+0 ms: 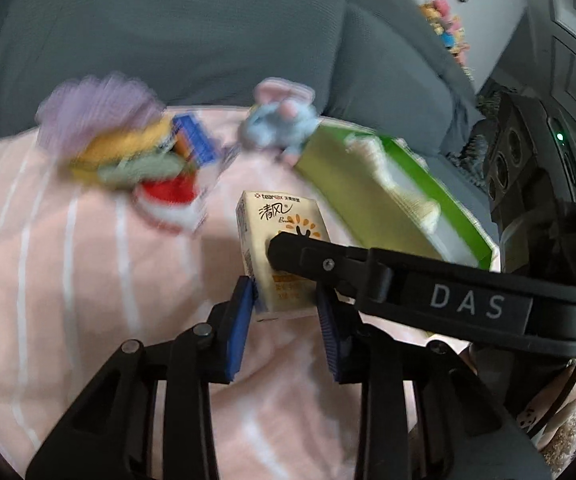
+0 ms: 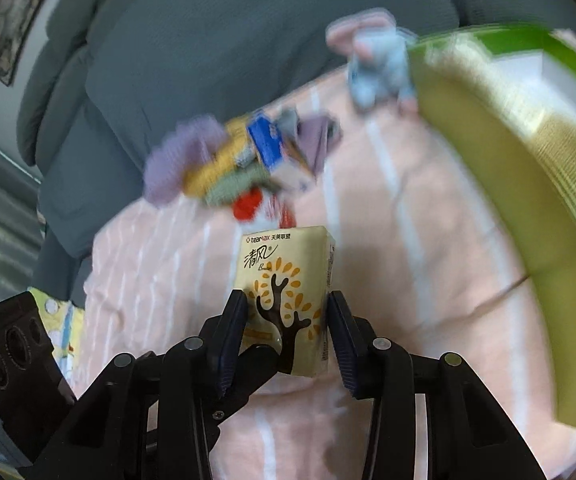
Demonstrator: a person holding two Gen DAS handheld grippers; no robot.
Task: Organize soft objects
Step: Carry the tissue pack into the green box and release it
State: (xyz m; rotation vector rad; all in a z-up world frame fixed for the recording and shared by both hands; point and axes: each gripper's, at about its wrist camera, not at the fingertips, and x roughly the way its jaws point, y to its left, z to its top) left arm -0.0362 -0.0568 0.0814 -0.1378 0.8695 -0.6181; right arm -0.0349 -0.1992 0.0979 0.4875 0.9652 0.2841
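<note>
Right wrist view, tissue pack [image 2: 288, 292] upright between right gripper [image 2: 288, 332] pads, pinched, left gripper [image 1: 283, 312] pinching it too

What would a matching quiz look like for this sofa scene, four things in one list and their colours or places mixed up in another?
Things:
1. tissue pack
2. plush mouse
3. open box
4. blanket

Descriptions:
A. pink with white stripes, spread under everything
B. green, lying at the right
C. cream with a tree print, gripped by both claws
D. blue with pink ears, against the grey cushion

Pairs: 1-C, 2-D, 3-B, 4-A
</note>
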